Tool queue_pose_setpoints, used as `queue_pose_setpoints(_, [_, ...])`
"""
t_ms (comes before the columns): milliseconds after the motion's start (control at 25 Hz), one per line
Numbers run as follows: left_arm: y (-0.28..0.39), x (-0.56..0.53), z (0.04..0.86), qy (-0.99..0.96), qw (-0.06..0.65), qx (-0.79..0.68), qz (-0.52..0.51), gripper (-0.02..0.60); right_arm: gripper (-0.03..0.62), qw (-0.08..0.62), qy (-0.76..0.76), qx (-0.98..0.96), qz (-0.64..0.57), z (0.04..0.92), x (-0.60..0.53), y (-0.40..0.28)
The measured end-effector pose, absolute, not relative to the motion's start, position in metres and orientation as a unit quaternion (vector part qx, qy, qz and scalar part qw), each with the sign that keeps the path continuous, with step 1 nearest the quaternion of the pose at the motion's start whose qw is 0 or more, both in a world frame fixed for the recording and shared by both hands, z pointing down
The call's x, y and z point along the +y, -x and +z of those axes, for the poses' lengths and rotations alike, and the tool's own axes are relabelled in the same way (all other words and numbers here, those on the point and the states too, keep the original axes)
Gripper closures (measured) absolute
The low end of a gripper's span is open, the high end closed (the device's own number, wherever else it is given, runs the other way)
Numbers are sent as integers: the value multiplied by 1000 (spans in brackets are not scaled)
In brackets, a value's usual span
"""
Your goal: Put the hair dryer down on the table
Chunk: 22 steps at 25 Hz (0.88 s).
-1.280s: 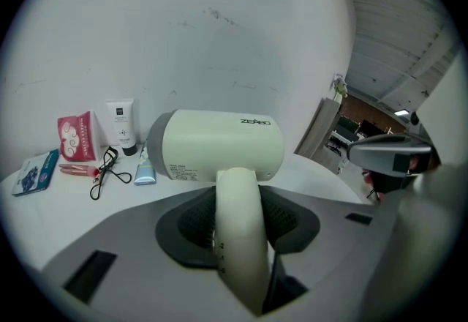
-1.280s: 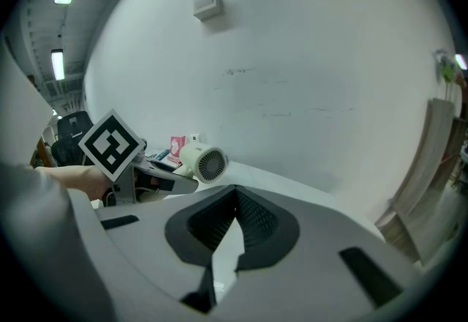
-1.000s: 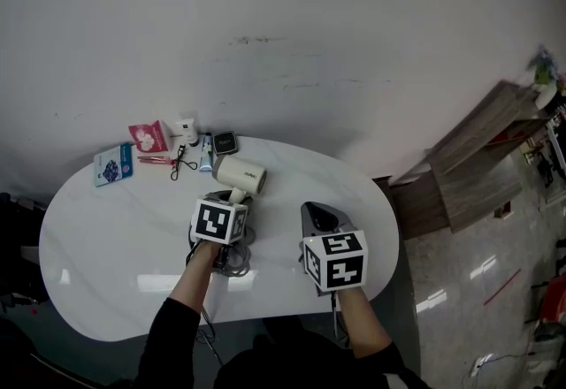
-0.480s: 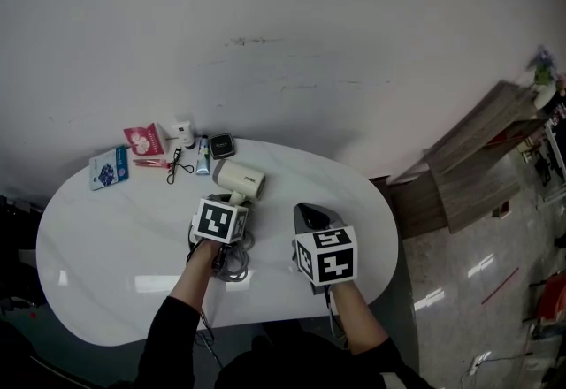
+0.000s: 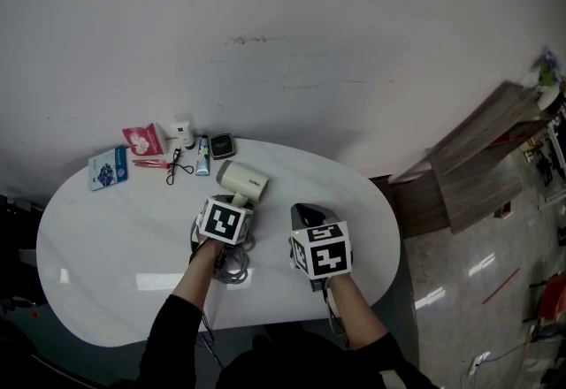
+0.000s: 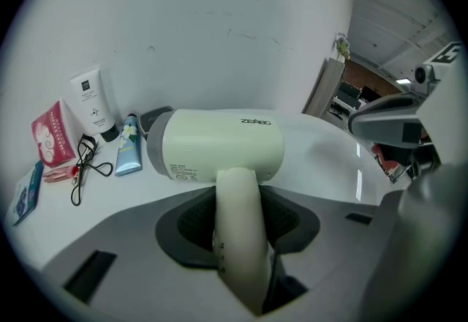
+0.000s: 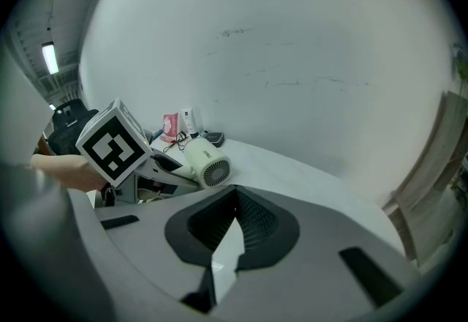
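Cream-white plastic hair dryer is lying crosswise ahead of the left gripper, whose jaws are clamping its handle from both sides. The barrel is sitting low over the white oval table. No view is showing whether it is touching the top. The left forearm, bare below a dark sleeve, is reaching forward over the table's near edge, with the gripper's marker cube uppermost. The right gripper is being held just beside the left one, apart from the dryer, with its jaws pressed together on nothing. A grey coiled cord is lying on the table beneath the left gripper.

Along the far edge, toiletries are sitting in a loose row:
- a blue packet
- a pink packet
- a white tube, standing upright
- a blue tube, lying flat
- a dark compact
- a black eyelash curler

All are closed, and their contents are not showing.

The left gripper view is showing the print on the barrel and the switch marks on the handle, which are too small to make out in the head view. The right gripper view is showing the dryer's round grille end, which the other two views are not presenting.
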<state>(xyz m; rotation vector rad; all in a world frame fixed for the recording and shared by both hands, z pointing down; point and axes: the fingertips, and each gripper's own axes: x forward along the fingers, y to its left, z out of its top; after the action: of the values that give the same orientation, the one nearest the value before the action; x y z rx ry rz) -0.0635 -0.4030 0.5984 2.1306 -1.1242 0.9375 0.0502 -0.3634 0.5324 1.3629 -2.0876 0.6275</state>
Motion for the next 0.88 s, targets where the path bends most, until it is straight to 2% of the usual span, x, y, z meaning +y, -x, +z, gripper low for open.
queue_pose_setpoints(600, [62,-407,607,-798,256,-411,359,419,592,284,-501,-783,235,536,-367,-45])
queue_pose_setpoints(880, [63,-406,608,-792,245,-416,375,360,592,287,-498,-784,235,537,-365,-43])
